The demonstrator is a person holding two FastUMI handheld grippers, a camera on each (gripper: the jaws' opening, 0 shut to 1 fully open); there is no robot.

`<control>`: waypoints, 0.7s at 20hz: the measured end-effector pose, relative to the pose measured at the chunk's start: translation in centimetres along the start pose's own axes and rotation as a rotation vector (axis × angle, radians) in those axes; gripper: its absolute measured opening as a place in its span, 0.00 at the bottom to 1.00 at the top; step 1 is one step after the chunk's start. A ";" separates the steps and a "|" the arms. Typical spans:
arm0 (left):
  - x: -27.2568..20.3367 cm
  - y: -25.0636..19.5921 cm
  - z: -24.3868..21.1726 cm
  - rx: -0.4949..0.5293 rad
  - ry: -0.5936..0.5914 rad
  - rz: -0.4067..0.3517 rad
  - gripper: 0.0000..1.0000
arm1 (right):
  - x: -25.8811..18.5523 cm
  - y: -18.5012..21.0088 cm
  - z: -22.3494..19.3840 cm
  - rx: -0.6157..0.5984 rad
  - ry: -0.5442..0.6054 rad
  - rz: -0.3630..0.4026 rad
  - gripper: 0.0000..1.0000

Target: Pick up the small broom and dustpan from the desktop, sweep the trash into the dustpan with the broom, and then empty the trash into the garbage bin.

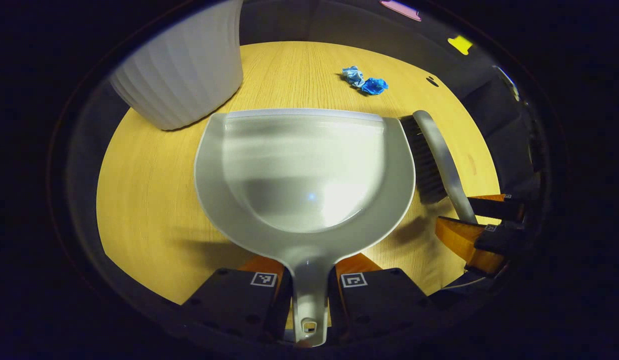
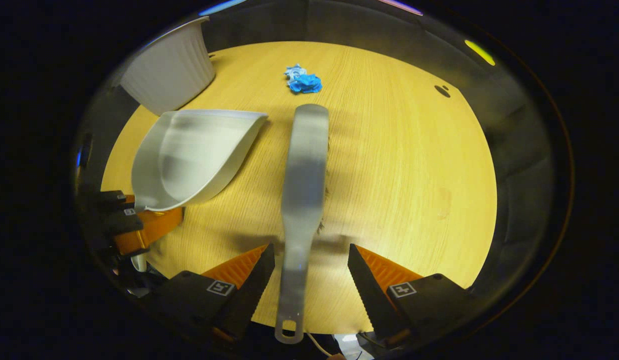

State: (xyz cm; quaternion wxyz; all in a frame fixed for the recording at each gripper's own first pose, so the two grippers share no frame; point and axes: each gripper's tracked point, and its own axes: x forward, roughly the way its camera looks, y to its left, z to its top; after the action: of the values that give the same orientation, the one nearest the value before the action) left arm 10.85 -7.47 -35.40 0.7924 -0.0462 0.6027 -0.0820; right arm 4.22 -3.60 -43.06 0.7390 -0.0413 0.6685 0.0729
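Left gripper [image 1: 309,287] pinches the dustpan [image 1: 304,170] handle, pan flat mid-desk facing the blue trash [image 2: 303,80] near the far edge, while right gripper [image 2: 309,262], fingers spread, straddles the broom [image 2: 301,190] handle, probably about to grasp; bin [image 1: 181,70] at far-left edge.

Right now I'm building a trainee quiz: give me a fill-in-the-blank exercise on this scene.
The left tongs are shut on the handle of the ___.
The right tongs stand ___ around the broom handle.
The crumpled trash on the table is ___.
Missing words: dustpan; open; blue.
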 end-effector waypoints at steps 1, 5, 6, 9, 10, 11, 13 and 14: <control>0.1 -0.1 0.1 0.007 0.000 0.004 0.29 | 0.5 0.2 0.6 0.011 0.010 0.006 0.94; 0.1 0.0 0.1 0.037 0.019 0.019 0.29 | 1.8 -0.8 1.0 0.147 0.095 0.025 0.77; 0.1 0.0 0.0 0.042 0.020 0.025 0.30 | 2.0 -1.0 1.2 0.148 0.100 0.026 0.63; 0.1 0.0 0.0 0.057 0.021 0.047 0.30 | 2.0 -0.7 1.6 0.061 0.103 0.047 0.37; 0.1 -0.1 -0.1 0.064 0.024 0.053 0.29 | 2.5 -0.7 1.2 0.014 0.113 0.058 0.37; 0.1 -0.1 0.0 0.072 0.029 0.054 0.29 | 1.8 -1.2 1.8 -0.018 0.112 0.047 0.33; 0.1 -0.1 0.1 0.081 0.047 0.044 0.30 | 2.1 -2.0 3.2 -0.069 0.086 0.050 0.28; 0.1 0.0 0.1 0.073 0.058 0.036 0.31 | 2.3 -2.8 4.4 -0.088 0.064 0.050 0.28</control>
State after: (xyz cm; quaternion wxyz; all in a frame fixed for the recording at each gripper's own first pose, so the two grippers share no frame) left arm 10.99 -7.53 -35.44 0.7770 -0.0040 0.6229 -0.0910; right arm 9.22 -5.55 -45.01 0.7126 -0.0593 0.6888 0.1193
